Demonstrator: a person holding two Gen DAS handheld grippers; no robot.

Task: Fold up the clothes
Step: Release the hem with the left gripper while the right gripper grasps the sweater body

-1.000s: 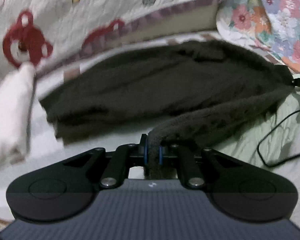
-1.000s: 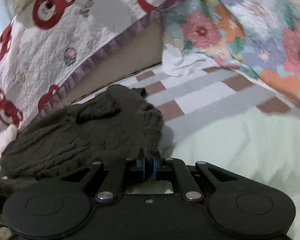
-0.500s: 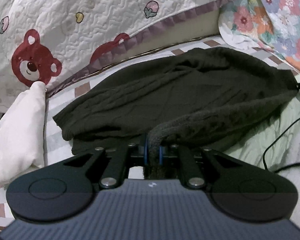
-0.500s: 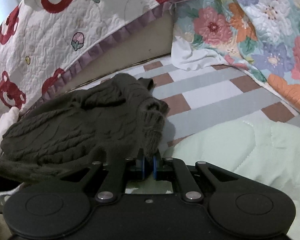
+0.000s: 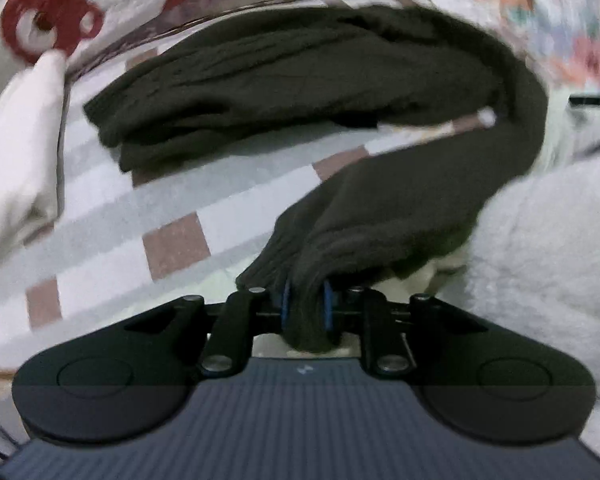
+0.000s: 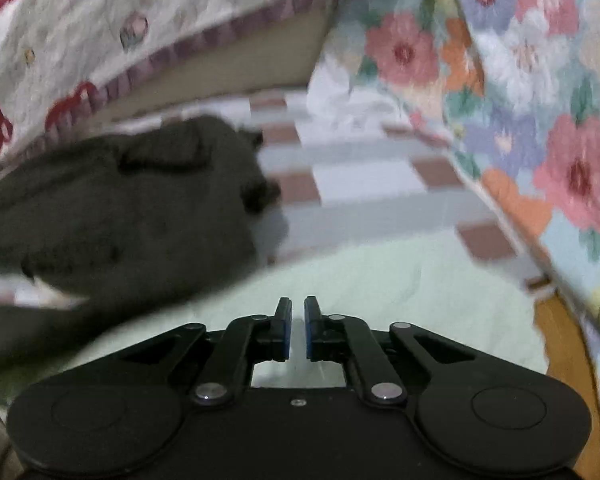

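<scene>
The left gripper (image 5: pixel 305 307) pinches a sleeve-like end of the dark knit sweater (image 5: pixel 300 76), whose bulk lies ahead, long axis running left to right across the checked bedsheet (image 5: pixel 172 216). The right gripper (image 6: pixel 298 328) holds nothing, its fingers a narrow slit apart; the sweater sits forward-left of it, probably near. Bare sheet lies between the left gripper and the sweater's bulk.

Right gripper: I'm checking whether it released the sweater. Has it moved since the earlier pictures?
Yes. The right gripper has let go and backed away from the dark sweater, toward the pale green blanket.
</scene>
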